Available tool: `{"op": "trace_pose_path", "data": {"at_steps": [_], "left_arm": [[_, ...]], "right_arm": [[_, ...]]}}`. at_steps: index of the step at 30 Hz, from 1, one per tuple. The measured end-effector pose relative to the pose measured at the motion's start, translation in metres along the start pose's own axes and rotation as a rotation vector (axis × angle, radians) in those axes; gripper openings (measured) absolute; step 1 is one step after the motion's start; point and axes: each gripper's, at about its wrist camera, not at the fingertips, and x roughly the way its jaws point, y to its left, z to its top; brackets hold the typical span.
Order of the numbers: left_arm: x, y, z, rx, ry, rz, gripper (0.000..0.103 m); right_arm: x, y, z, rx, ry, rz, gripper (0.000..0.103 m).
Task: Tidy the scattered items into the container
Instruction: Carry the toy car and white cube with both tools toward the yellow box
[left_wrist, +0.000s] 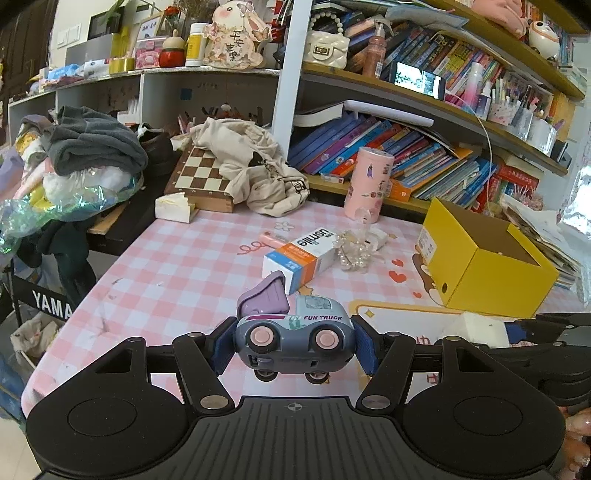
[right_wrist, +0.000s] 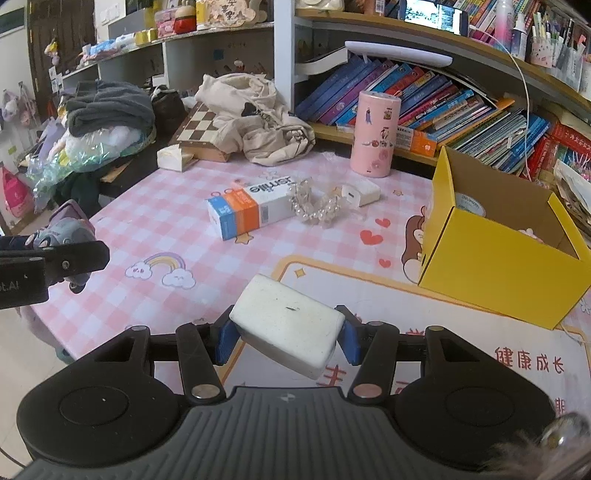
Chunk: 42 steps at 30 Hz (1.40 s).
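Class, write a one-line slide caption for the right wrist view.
Right hand-held gripper holds a white block near the yellow box.

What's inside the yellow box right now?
In the right wrist view, the yellow box holds a round white container at the back and something pink near the right wall. Its front wall hides the floor, so anything lower down can't be seen.

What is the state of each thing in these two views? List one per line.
Toy truck: gripped off the table, purple bed tipped up.
White block: gripped, tilted.
Left gripper: jaws shut on the toy truck.
Right gripper: jaws shut on the white block.
Yellow box: open, partly filled.
Usmile carton: lying flat.
Pink canister: upright.
Bead bracelet: loose on the table.
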Motion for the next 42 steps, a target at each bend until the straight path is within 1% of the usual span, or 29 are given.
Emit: {"op": "trace_pose_path", "data": {"at_steps": [6, 21, 36, 42], "left_arm": [[-0.001, -0.004, -0.003, 0.005, 0.011, -0.022, 0.064], [0.016, -0.031, 0.000, 0.042, 0.027, -0.096, 0.064], [0.054, -0.087, 0.011, 0.114, 0.065, -0.192, 0.064], [0.070, -0.109, 0.016, 0.133, 0.082, -0.209, 0.064]], "right_arm": [[-0.005, 0.002, -0.007, -0.009, 0.009, -0.005, 0.052], [-0.013, -0.026, -0.017, 0.046, 0.022, -0.073, 0.052], [-0.014, -0.089, -0.021, 0.142, 0.026, -0.157, 0.052], [-0.011, -0.115, -0.022, 0.170, 0.033, -0.176, 0.052]]}}
